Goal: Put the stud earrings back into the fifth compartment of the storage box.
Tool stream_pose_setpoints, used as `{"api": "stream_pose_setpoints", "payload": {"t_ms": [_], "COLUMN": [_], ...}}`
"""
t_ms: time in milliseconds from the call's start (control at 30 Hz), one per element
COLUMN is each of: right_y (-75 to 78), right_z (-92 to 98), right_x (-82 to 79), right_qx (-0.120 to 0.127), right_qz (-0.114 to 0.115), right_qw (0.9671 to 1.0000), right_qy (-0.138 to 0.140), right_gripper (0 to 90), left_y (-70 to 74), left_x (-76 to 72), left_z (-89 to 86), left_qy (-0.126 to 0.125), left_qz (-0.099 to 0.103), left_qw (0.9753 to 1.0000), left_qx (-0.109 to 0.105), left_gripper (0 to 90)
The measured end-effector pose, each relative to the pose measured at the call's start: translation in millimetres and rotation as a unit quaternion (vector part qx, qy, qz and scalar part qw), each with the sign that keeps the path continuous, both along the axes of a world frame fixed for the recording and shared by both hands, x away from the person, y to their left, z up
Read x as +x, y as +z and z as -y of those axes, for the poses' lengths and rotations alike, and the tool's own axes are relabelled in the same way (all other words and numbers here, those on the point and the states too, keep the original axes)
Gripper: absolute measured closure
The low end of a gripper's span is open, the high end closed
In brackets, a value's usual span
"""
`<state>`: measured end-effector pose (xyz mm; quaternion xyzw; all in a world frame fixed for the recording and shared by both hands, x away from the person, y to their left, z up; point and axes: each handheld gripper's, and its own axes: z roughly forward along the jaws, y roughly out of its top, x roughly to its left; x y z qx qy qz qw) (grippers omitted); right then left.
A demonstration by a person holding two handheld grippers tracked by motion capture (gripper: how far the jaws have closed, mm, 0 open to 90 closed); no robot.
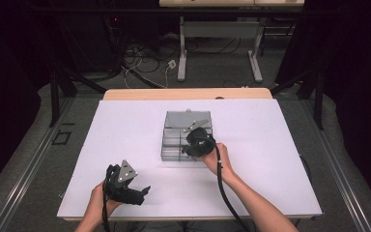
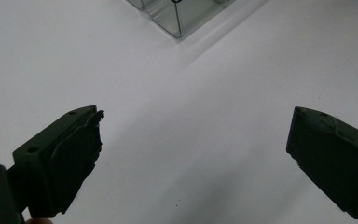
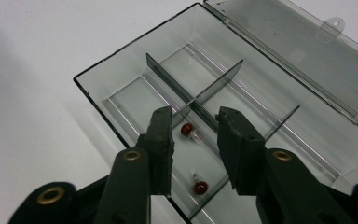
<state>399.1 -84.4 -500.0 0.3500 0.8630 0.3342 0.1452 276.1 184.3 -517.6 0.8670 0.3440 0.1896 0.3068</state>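
Hovering my right gripper (image 3: 193, 128), jaws parted and empty, over the open clear box (image 1: 187, 135), I am lining up on two red beads (image 3: 187, 129) in its near compartment; left gripper (image 1: 125, 186) is idling released, well clear.

Box (image 3: 121, 88): clear grey plastic, shallow, rectangular; sits flat near the middle of the white table (image 1: 125, 145).
Lid (image 3: 289, 51): open, swung back flat on the far side; small hang tab at its outer edge.
Dividers (image 3: 200, 91): thin smoky plastic walls, upright, crossing to split the tray into compartments.
Earrings: two, each a small round dark-red bead on a pale metal fitting; one (image 3: 187, 129) just beside the crossing dividers, the other (image 3: 200, 187) nearer the front wall, same compartment, apart.
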Motion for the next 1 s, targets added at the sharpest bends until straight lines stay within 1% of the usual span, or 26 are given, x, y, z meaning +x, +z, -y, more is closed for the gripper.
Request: {"api": "stream_pose_setpoints", "payload": {"t_ms": [33, 67, 100, 133, 200, 233, 267, 300, 367, 400, 433, 500, 533, 600, 633, 667, 700, 733, 800, 867, 900, 967, 1000], "right_y": [0.3, 0.6, 1.2, 0.8, 1.5, 1.6, 1.8, 2.0, 4.1, 4.1, 4.1, 5.6, 4.9, 5.4, 5.5, 5.9, 5.4, 5.9, 3.8, 3.0, 1.7, 0.0, -0.9], "right_z": [2.8, 5.8, 8.7, 11.8, 19.4, 22.0, 24.7, 27.5, 34.0, 36.5, 39.3, 45.2, 48.2, 53.8, 56.1, 59.2, 62.4, 66.1, 74.0, 80.4, 83.4, 89.6, 91.8], "right_x": [-0.4, -1.5, -2.6, -3.4, -5.1, -5.0, -6.3, -6.7, -8.4, -9.2, -10.1, -12.4, -13.6, -15.6, -16.6, -18.6, -19.8, -22.0, -25.8, -28.5, -30.2, -32.1, -33.5], "right_qx": [0.002, 0.005, 0.002, 0.006, 0.010, 0.009, 0.015, 0.017, 0.019, 0.024, 0.029, 0.028, 0.034, 0.033, 0.035, 0.039, 0.040, 0.037, 0.043, 0.036, 0.039, 0.038, 0.040], "right_qz": [0.001, -0.001, -0.002, 0.000, -0.008, -0.006, -0.009, -0.008, -0.013, -0.010, -0.010, -0.019, -0.017, -0.021, -0.020, -0.024, -0.023, -0.029, -0.031, -0.038, -0.040, -0.043, -0.044], "right_qw": [1.0000, 1.0000, 1.0000, 1.0000, 0.9999, 0.9999, 0.9998, 0.9998, 0.9997, 0.9997, 0.9995, 0.9994, 0.9993, 0.9993, 0.9992, 0.9989, 0.9989, 0.9989, 0.9986, 0.9986, 0.9984, 0.9984, 0.9982], "right_qy": [0.002, 0.002, 0.001, 0.000, -0.001, 0.002, -0.004, -0.004, -0.003, -0.004, -0.004, -0.004, -0.005, -0.002, -0.002, -0.003, 0.001, 0.000, -0.002, -0.002, -0.005, -0.002, -0.004], "right_gripper": [61.3, 57.9, 55.1, 51.3, 47.6, 46.3, 44.6, 43.2, 40.5, 38.0, 36.6, 34.2, 32.6, 30.3, 29.4, 28.3, 26.9, 25.0, 23.6, 22.4, 21.7, 19.5, 18.3], "left_y": [-0.5, -0.7, -0.9, -1.1, -1.1, -0.9, -0.9, -1.0, -0.7, -1.0, -0.6, -1.0, -1.0, -0.6, 0.4, 0.2, -0.2, 0.0, 0.0, 0.2, -0.1, -0.2, 0.1], "left_x": [0.0, 0.1, 0.2, 0.1, 0.0, 0.1, 0.1, 0.0, -0.1, -0.2, -0.2, -0.2, -0.3, -0.6, -0.4, -0.5, -0.6, -0.2, 0.2, -0.4, -0.6, -0.6, -0.3], "left_z": [0.2, 0.3, 0.5, 0.7, 1.3, 1.2, 1.4, 1.5, 1.5, 1.7, 1.4, 1.4, 1.4, 1.3, 0.5, 0.3, 0.3, -0.2, -0.5, 0.1, 0.3, 0.2, -0.1], "left_qy": [0.001, 0.001, 0.002, 0.003, 0.003, 0.002, 0.002, 0.003, 0.002, 0.003, 0.002, 0.003, 0.004, 0.004, 0.001, 0.001, 0.003, 0.002, 0.000, 0.001, 0.001, 0.001, 0.000], "left_qz": [0.002, 0.003, 0.003, 0.005, 0.006, 0.006, 0.006, 0.006, 0.004, 0.006, 0.004, 0.006, 0.005, 0.003, 0.002, 0.001, 0.002, 0.003, -0.001, -0.001, 0.001, 0.001, -0.001], "left_qw": [1.0000, 1.0000, 1.0000, 1.0000, 1.0000, 1.0000, 1.0000, 1.0000, 1.0000, 1.0000, 1.0000, 1.0000, 1.0000, 1.0000, 1.0000, 1.0000, 1.0000, 1.0000, 1.0000, 1.0000, 1.0000, 1.0000, 1.0000], "left_qx": [-0.001, -0.001, -0.002, -0.002, -0.002, -0.001, -0.001, -0.002, -0.002, -0.002, -0.002, -0.003, -0.003, -0.004, 0.001, 0.000, -0.001, 0.002, 0.000, 0.000, -0.001, -0.001, 0.001], "left_gripper": [3.7, 3.7, 3.7, 3.7, 3.7, 3.7, 3.7, 3.7, 3.7, 3.7, 3.7, 3.7, 3.7, 3.7, 3.7, 3.7, 3.7, 3.7, 3.7, 3.7, 3.7, 3.7, 3.7]}}
